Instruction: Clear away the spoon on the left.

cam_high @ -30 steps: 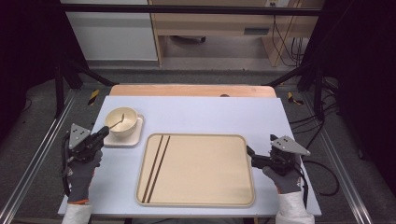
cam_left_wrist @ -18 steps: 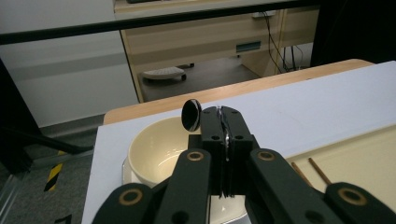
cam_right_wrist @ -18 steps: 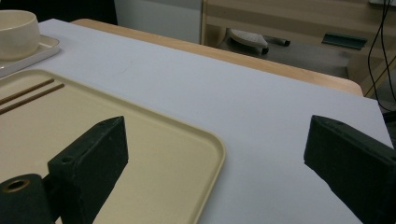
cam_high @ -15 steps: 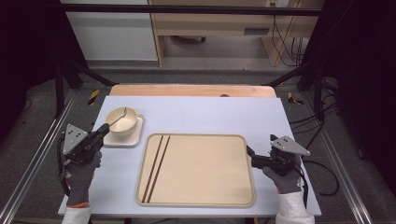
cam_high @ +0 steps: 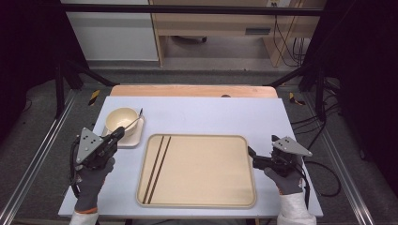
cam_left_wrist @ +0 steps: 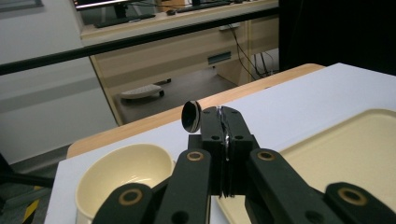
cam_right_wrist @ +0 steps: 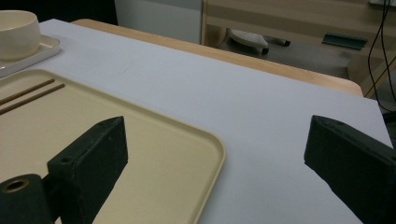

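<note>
Jaws: left gripper (cam_high: 117, 133) pinching spoon (cam_left_wrist: 191, 116) above bowl (cam_high: 120, 120); right gripper (cam_high: 251, 153) spread wide beside tray (cam_high: 197, 202).

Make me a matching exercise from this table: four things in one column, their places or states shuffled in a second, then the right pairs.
Things:
1. spoon
2. bowl
3. chopsticks
4. right hand-held gripper

Places or states:
A. lying on the left part of the big tray
B. open, at the big tray's right edge
C. standing on the small square plate
D. clamped in the left hand-held gripper

Pairs: 1-D, 2-C, 3-A, 4-B
</note>
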Motion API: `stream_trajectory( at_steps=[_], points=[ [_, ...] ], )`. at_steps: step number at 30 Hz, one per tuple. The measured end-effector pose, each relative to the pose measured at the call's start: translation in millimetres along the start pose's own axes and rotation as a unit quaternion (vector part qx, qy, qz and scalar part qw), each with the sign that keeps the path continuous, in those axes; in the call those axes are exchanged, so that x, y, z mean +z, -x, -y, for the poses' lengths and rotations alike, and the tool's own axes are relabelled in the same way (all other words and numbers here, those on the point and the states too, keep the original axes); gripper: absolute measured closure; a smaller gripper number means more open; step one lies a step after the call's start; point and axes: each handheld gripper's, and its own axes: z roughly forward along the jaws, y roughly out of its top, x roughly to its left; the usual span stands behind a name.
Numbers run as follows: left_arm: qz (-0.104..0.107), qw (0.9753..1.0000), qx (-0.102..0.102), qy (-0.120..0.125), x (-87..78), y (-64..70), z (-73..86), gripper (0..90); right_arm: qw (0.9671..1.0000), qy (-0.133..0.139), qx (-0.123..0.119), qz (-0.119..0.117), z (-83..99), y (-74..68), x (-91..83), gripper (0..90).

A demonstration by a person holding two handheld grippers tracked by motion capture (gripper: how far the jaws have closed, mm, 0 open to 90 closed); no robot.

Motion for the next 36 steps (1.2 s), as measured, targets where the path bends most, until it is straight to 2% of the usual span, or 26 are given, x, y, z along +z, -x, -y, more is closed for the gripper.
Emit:
stream_trajectory(
  at_steps=[8,10,11,15,27,36],
  points=[
    [0.022,0.9995,0.025,-0.004,3.3,19.9,-2.7,89.2,1.0,-0.001,-0.001,0.0,0.1,0.1,0.2,6.4],
    [0.025,0.999,0.037,-0.002,5.4,23.4,-2.7,89.2,1.0,-0.001,-0.002,0.0,0.1,0.0,0.3,6.4],
    [0.028,0.999,0.034,-0.009,5.5,26.5,-2.1,89.2,1.0,-0.001,-0.001,-0.001,0.1,-0.3,0.3,6.4],
    [0.037,0.9982,0.046,-0.013,9.0,36.1,-1.2,89.2,1.0,0.0,0.001,-0.001,-0.1,0.1,-0.1,6.3],
    [0.063,0.9932,0.088,-0.044,23.4,61.7,8.3,89.1,1.0,-0.002,-0.001,-0.001,0.2,0.1,0.3,6.2],
    [0.074,0.9879,0.12,-0.065,33.8,81.7,18.6,89.2,1.0,-0.002,0.0,0.0,0.4,0.4,0.2,6.2]
  ],
)
